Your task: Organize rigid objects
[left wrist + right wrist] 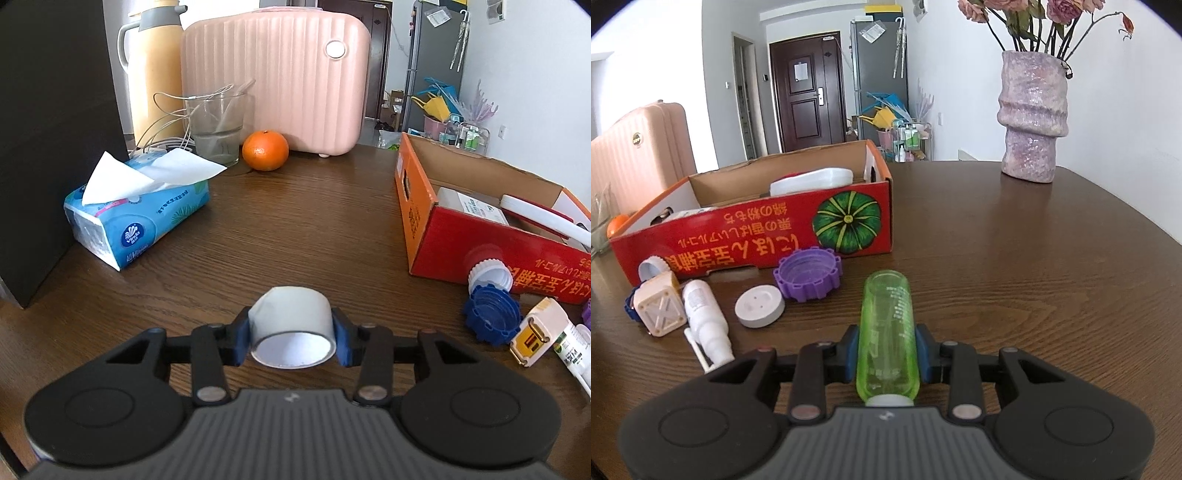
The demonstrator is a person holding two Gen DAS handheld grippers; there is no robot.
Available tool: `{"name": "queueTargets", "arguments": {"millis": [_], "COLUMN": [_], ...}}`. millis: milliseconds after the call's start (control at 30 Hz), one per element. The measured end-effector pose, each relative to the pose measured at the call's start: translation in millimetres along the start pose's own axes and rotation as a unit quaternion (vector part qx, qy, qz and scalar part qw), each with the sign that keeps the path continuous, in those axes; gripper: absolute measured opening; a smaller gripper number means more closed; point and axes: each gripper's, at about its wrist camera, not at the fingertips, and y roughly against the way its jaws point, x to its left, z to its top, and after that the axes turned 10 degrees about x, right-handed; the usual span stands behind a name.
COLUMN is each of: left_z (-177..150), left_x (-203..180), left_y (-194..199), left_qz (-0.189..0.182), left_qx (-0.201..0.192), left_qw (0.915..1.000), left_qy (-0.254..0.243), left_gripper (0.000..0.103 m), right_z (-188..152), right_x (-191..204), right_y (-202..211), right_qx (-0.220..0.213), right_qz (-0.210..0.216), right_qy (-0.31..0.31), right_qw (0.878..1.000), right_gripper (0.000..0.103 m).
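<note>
My left gripper (pixel 293 341) is shut on a grey tape roll (pixel 291 325), its blue pads pressed on both sides, low over the brown table. My right gripper (pixel 886 356) is shut on a green transparent bottle (pixel 886 325) that points away from me along the fingers. The red cardboard box (pixel 461 240) (pixel 750 236) lies open on the table and holds a white container (pixel 812 181) and a white box (pixel 472 208). In front of the box lie a purple ridged cap (pixel 809 275), a blue ridged cap (pixel 491 319), a white disc (pixel 759 307), a white spray bottle (pixel 705 317) and a beige cube (pixel 659 310).
A blue tissue pack (pixel 136 218), a glass (pixel 218 127), an orange (pixel 265 150), a yellow thermos (pixel 155 70) and a pink case (pixel 275 79) stand at the back left. A black panel (pixel 51 140) rises at the far left. A purple vase (pixel 1032 118) stands back right.
</note>
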Motion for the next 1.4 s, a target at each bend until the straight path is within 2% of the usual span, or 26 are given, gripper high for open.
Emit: {"name": "queueTargets", "arguments": {"millis": [333, 533, 1033, 1133, 1167, 1400], "left_z": [-9, -8, -3, -1, 0, 12], "left_x": [-4, -13, -66, -74, -77, -100], "left_y": [14, 29, 62, 65, 67, 76], "left_qz": [-0.009, -0.028, -0.083, -0.089, -0.092, -0.108], "left_qx": [-0.006, -0.016, -0.039, -0.043, -0.044, -0.055], "left_qw": [0.9999, 0.9993, 0.9940, 0.9928, 0.9924, 0.9890], "left_qy": [-0.007, -0.018, -0.060, -0.067, -0.069, -0.084], "left_gripper": [0.045, 0.045, 0.045, 0.045, 0.045, 0.045], "right_z": [0, 4, 21, 26, 28, 41], "right_x": [-1, 1, 5, 8, 9, 20], "right_y": [12, 24, 45, 46, 46, 54], "right_qx": [-0.017, -0.029, -0.058, -0.060, -0.062, -0.069], "right_qz": [0.033, 0.054, 0.073, 0.075, 0.077, 0.093], "right_qy": [-0.004, -0.003, 0.000, 0.002, 0.002, 0.015], "right_qw": [0.999, 0.998, 0.996, 0.995, 0.995, 0.993], "right_gripper": [0.030, 0.030, 0.029, 0.027, 0.022, 0.022]}}
